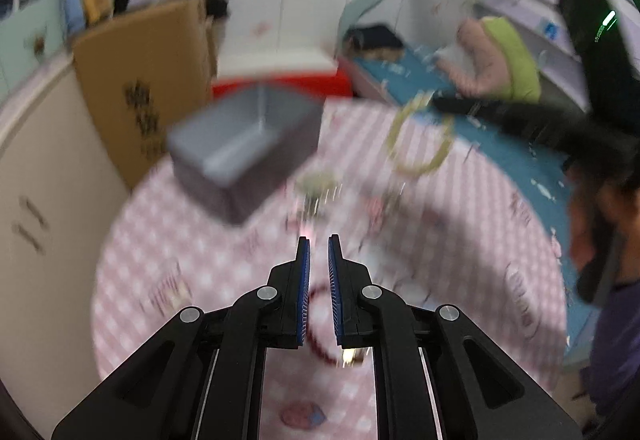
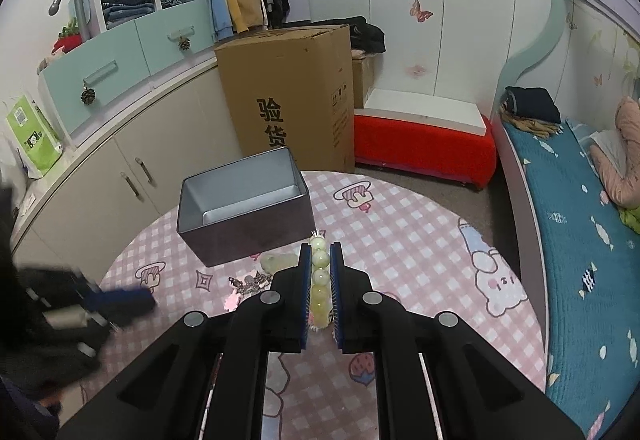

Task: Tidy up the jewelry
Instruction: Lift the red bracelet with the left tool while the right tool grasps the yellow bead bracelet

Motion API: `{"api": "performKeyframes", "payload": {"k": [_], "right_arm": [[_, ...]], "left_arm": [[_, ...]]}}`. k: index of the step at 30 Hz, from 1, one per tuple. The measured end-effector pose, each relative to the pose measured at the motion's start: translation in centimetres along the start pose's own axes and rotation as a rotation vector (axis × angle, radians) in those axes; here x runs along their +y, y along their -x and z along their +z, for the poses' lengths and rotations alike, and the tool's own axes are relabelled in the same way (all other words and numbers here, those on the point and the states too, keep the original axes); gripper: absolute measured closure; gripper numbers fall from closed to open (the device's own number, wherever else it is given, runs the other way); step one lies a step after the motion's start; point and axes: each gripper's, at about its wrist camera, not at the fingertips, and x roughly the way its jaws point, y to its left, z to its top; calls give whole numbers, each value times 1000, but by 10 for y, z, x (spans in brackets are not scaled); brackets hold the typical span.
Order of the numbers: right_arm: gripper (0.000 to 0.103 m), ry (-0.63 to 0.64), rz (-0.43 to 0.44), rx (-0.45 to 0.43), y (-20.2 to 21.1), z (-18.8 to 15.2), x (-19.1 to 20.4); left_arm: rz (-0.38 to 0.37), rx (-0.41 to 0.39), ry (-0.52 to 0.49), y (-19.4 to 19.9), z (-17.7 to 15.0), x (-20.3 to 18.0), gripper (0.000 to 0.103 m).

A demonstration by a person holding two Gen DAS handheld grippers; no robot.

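In the right wrist view my right gripper [image 2: 320, 245] is shut on a pale green bead bracelet [image 2: 320, 274], held above the pink checked tablecloth [image 2: 400, 240]. The left wrist view is blurred; there the same bracelet [image 1: 394, 148] hangs as a loop from the right gripper [image 1: 436, 102]. My left gripper [image 1: 319, 240] is shut with nothing visibly pinched. A dark red bead bracelet [image 1: 310, 320] shows behind its fingers; I cannot tell whether it lies on the cloth. The left gripper [image 2: 120, 300] is a blur at the left. An empty grey tin box [image 2: 244, 200] [image 1: 240, 152] stands at the table's far side.
More jewelry lies before the box: a pale stone piece [image 2: 276, 262] and a silvery piece [image 2: 252, 284]. Beyond the table stand a cardboard box [image 2: 288, 92], a red bench [image 2: 424, 140], cabinets [image 2: 100, 176] and a bed [image 2: 580, 240]. A person in a purple top [image 1: 616, 340] is at the right.
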Motion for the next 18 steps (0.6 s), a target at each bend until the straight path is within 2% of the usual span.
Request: {"api": "performKeyframes", "payload": {"k": [3,6,8,9,10,14,15,18], "right_arm": [[94,-6,10,5,1,-5,-1],[94,-12,20,1,5,-8,-2],[94,-16,27,-3,8,-9,-3],[94,-16,29,-4,9,-9,-3],[94,-16,32,-7,11,-10,-3],[94,-18,37,-15,16,-12,-4],[94,-20,39,-19,17,-13,-4],[94,-25,43,-25,20,-12,-4]], "left_arm": [[29,70,51,-22,-24,5,92],[21,114,98,-32,-40,11,91],[23,123,112,-35,-45,11,69],[37,113,116,-36,-44,14,42],[58,79,121,-32,-45,13,38],[68,98,109,-36,-45,12,39],[82,103,108,-38,-46,12,41],[164,95,42,-43,-45,3,58]]}}
